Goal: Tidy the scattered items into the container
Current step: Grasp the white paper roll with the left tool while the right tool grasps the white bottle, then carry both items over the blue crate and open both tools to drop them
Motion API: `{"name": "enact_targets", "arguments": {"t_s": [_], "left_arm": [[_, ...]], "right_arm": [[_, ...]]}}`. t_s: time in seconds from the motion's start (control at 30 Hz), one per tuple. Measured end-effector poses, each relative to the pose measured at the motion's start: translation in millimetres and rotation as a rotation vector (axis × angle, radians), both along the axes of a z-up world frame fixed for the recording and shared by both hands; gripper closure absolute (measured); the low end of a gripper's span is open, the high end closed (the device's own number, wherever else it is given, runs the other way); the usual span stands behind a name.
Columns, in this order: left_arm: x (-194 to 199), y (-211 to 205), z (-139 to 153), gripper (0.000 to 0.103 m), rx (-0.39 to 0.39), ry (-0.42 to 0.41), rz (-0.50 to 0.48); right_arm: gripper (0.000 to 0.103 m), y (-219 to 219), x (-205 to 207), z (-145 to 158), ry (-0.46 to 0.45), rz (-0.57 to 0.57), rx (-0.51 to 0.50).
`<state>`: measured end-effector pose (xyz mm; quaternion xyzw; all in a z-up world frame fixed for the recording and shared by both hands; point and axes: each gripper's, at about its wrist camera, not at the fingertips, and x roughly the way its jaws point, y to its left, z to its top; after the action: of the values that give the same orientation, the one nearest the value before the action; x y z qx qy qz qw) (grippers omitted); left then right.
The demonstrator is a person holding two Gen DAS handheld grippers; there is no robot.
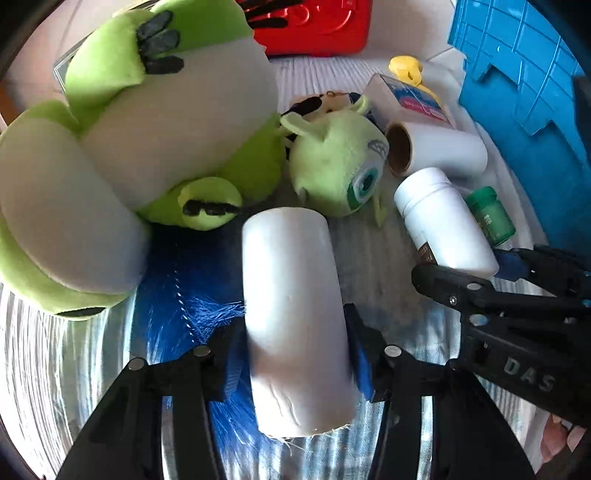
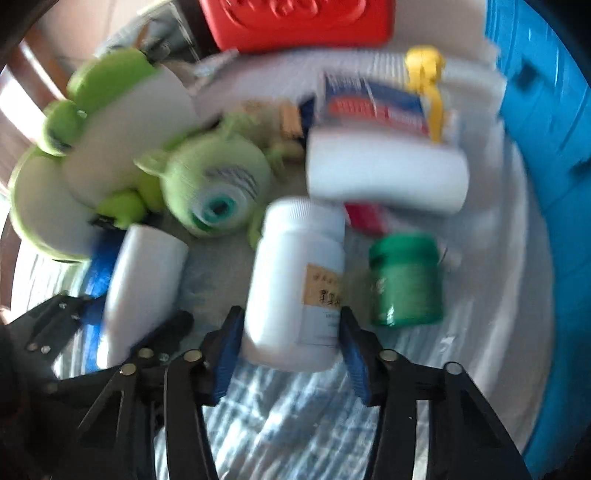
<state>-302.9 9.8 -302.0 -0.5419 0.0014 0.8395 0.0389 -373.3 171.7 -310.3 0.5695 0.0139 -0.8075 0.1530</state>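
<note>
Right wrist view is motion-blurred; the bottle label text is unreadable. Left tongs (image 1: 295,354) clamp a white roll (image 1: 295,317), blue pads pressed on both its sides, above a blue fringed cloth (image 1: 184,280). Right tongs (image 2: 291,350) close on a white bottle (image 2: 295,280); in the left view those tongs (image 1: 476,273) enter from the right, the bottle's (image 1: 443,221) base hidden between them. A green jar (image 2: 404,280) lies just right of the bottle. A small green one-eyed plush (image 1: 340,162) lies far-centre beside a big green-and-white plush (image 1: 140,140), cut off at left. A blue container (image 1: 524,81) is cut off far right. Behind sit a second white roll (image 1: 436,151), a box (image 1: 410,99), a yellow piece (image 1: 406,68) and a red object (image 1: 317,26), partly out of frame.
</note>
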Motion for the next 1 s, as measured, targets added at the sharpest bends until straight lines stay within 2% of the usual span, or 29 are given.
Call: {"name": "enact_targets", "arguments": {"t_s": [0.13, 0.23, 0.3, 0.5, 0.73, 0.83, 1.0], "left_arm": [[5, -1, -3, 0.055, 0.0, 0.001, 0.0], [15, -5, -2, 0.055, -0.004, 0.003, 0.004], [9, 12, -2, 0.056, -0.008, 0.003, 0.013], [39, 9, 22, 0.056, -0.038, 0.051, 0.01], [70, 0, 77, 0.056, -0.067, 0.148, 0.011], [68, 6, 107, 0.056, -0.053, 0.21, 0.002], [95, 0, 167, 0.056, -0.022, 0.318, -0.021]], "right_arm": [[0.056, -4, -3, -3, 0.011, 0.019, 0.018], [0.052, -9, -6, -6, 0.026, 0.024, 0.024], [0.057, -12, -6, -8, 0.048, 0.021, 0.039], [0.057, -10, 12, -1, 0.055, 0.013, 0.016], [0.057, -14, 53, 61, 0.161, 0.01, -0.031], [0.057, -13, 81, 104, 0.247, 0.004, -0.04], [0.057, -8, 119, 175, 0.377, -0.038, -0.034]]}}
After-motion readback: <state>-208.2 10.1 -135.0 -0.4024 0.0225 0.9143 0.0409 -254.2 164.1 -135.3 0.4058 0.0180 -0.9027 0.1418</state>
